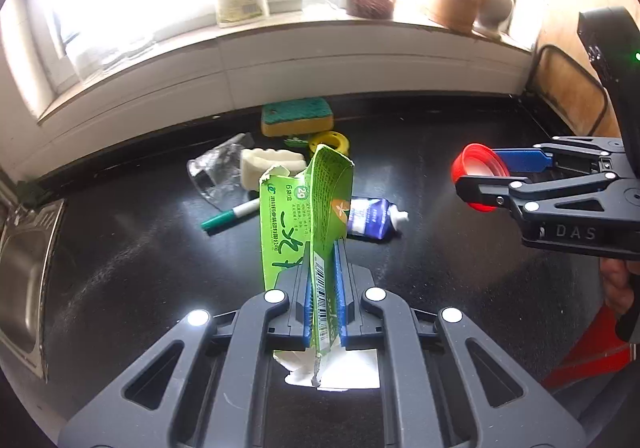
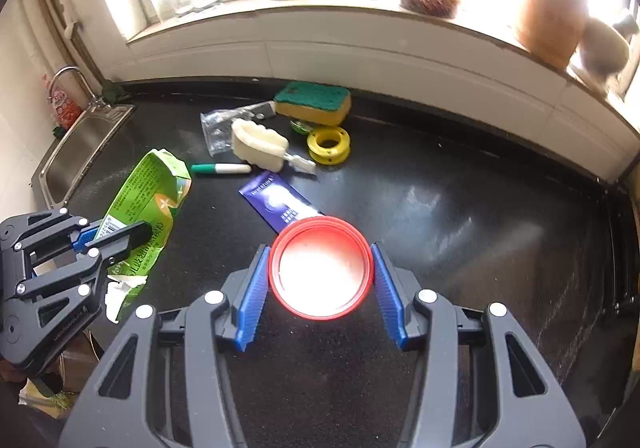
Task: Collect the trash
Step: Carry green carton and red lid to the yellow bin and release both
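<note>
With the left tool clamped on a torn green carton and the right tool gripping a red lid, both lifted above the black surface, the pickup looks finished, so next comes carrying them to a bin, which is not in view.

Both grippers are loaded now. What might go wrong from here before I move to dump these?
The left gripper pinches only a thin flap of the torn green carton, which may tear or slip out. The red lid sits between the right gripper's pads by its rim alone; a tilt might pop it loose.
</note>
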